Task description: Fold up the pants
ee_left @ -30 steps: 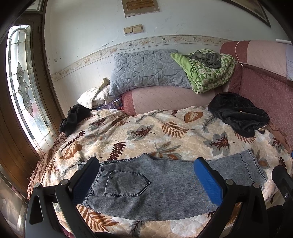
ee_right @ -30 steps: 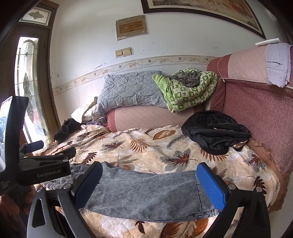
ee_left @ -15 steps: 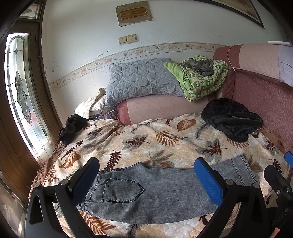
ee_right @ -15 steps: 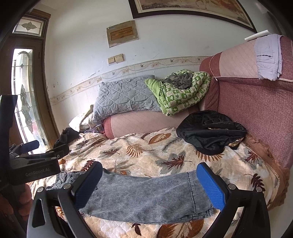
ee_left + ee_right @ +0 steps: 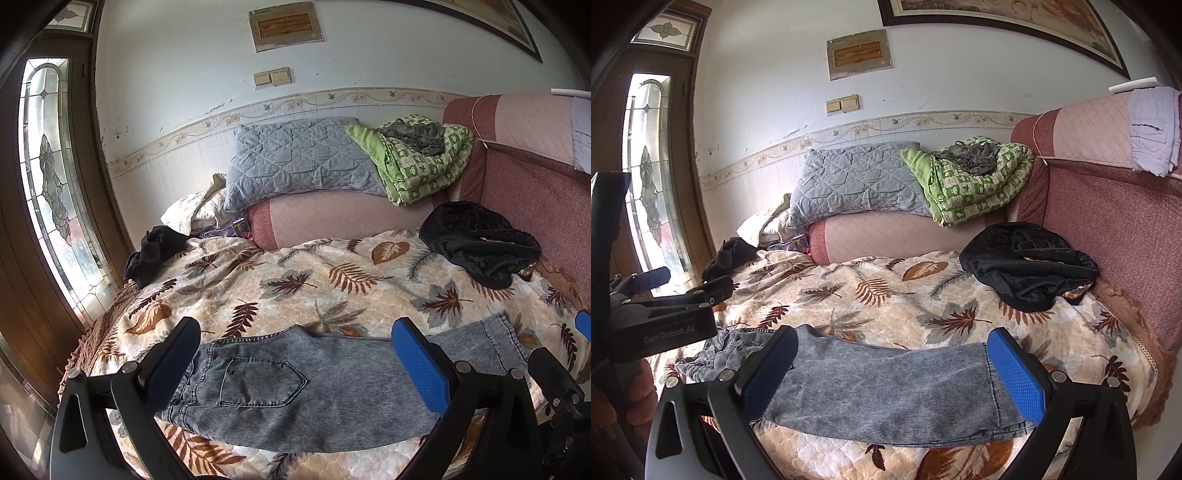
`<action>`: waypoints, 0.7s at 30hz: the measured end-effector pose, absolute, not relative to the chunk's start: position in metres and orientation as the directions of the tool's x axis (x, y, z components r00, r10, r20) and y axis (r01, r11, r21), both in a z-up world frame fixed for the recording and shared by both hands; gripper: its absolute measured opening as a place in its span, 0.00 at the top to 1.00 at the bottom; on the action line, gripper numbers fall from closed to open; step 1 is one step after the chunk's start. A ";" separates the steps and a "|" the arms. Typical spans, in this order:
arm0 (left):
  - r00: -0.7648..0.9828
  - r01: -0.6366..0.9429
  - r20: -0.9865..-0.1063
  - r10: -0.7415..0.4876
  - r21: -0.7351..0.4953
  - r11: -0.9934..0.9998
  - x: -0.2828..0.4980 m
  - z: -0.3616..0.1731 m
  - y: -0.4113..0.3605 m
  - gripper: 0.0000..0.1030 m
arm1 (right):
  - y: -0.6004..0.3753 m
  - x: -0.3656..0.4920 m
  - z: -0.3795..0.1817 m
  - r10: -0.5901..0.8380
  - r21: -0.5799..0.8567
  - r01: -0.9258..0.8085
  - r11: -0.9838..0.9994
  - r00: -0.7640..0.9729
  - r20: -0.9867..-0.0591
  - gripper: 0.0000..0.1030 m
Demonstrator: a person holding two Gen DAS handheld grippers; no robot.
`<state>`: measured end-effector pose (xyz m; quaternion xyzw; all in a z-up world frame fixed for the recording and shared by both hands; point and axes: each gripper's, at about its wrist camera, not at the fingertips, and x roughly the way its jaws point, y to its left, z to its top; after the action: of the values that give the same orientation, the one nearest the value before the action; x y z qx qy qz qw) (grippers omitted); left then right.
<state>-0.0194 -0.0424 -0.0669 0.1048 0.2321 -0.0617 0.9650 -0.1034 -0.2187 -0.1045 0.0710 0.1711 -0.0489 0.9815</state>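
Grey acid-wash denim pants point(image 5: 314, 387) lie folded lengthwise along the front edge of the leaf-print bedspread point(image 5: 295, 280), waist and back pocket at the left, leg hem at the right. My left gripper point(image 5: 295, 354) hovers open above the waist end, with nothing between its blue pads. In the right wrist view the pants point(image 5: 886, 387) stretch across the front. There my right gripper point(image 5: 892, 360) stands open over the leg end, near the hem. The left gripper's body point(image 5: 661, 325) shows at that view's left edge.
A black garment point(image 5: 480, 243) lies at the bed's right rear, another dark one point(image 5: 155, 251) at the left rear. A grey quilted pillow point(image 5: 295, 162) and a green blanket point(image 5: 417, 158) rest on the pink bolster. A red padded headboard point(image 5: 1115, 221) bounds the right; a glass door point(image 5: 51, 192) stands left.
Both grippers have drawn back and up from the pants, so the pants look smaller and lower in each view. The pants have not moved, and both grippers stay open.
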 end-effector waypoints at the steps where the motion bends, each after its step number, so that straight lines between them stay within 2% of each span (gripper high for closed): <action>1: 0.885 0.166 -0.461 -0.069 0.173 0.971 -0.019 -0.067 -0.042 0.00 | -0.218 -0.103 -0.105 -0.070 0.121 0.119 0.985 0.936 -0.345 0.00; 21: 0.878 0.181 -0.473 -0.075 0.181 0.967 -0.021 -0.073 -0.046 0.00 | -0.224 -0.102 -0.110 -0.067 0.148 0.126 0.981 0.932 -0.355 0.00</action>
<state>-0.0211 -0.0460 -0.0735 0.1105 0.2382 -0.0664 0.9626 -0.1022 -0.2242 -0.1105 0.0845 0.1772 -0.0493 0.9793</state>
